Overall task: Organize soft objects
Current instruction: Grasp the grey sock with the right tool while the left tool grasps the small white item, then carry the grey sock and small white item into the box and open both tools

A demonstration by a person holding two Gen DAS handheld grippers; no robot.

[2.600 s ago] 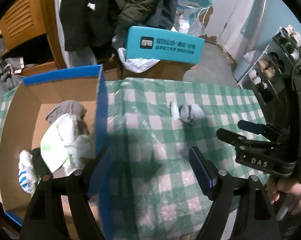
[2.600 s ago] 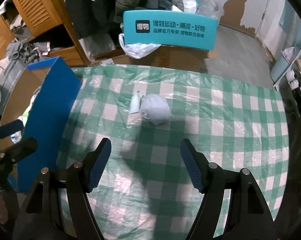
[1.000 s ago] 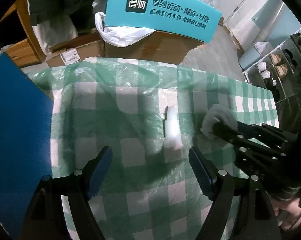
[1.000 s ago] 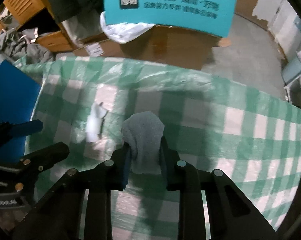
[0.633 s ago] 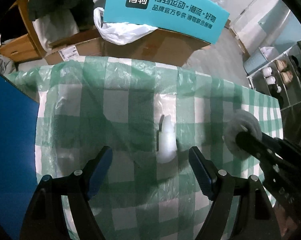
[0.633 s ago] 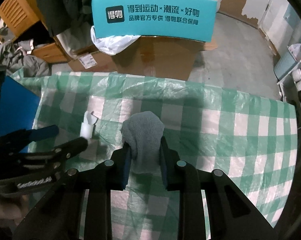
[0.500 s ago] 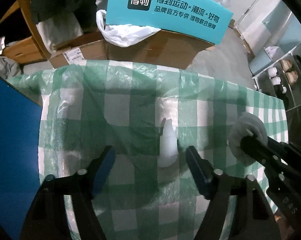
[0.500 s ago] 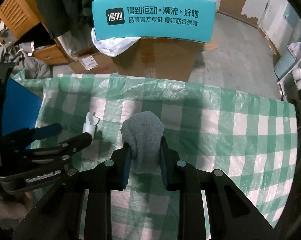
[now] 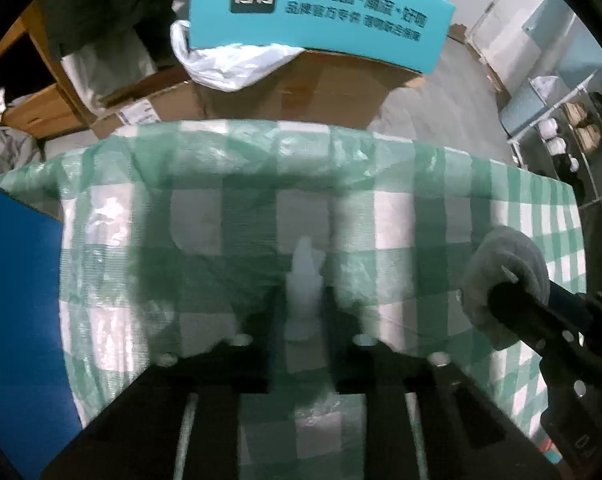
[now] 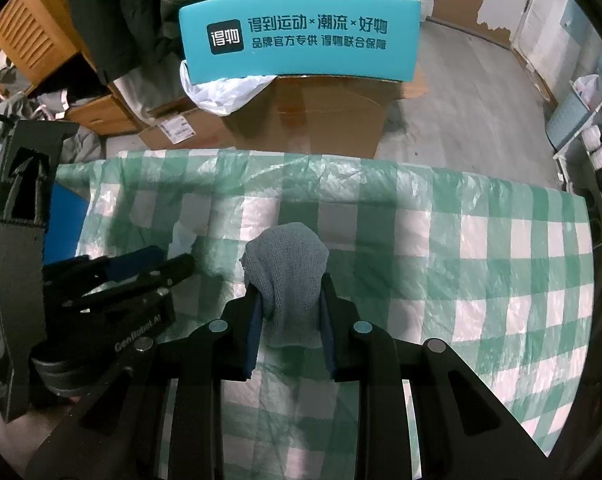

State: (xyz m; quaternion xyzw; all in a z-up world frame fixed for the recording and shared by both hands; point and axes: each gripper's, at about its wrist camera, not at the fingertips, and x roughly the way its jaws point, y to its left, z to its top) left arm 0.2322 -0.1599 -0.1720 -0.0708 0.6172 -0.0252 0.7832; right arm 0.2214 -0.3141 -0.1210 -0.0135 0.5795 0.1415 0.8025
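Over tablecloth (image 10: 501, 240) | both grippers steeply down | left gripper (image 9: 303, 320) pinching white scrap (image 9: 303, 280)

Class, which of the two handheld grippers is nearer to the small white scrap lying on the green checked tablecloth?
Left. The left gripper is shut on the small white scrap; the right gripper, beside it to the right, clamps a grey knitted bundle.

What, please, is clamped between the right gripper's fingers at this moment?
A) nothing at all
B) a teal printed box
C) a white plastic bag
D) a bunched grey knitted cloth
D: in the right wrist view the right gripper has its blue pads pressed on either side of a bunched grey knitted cloth, held over the green checked tablecloth.
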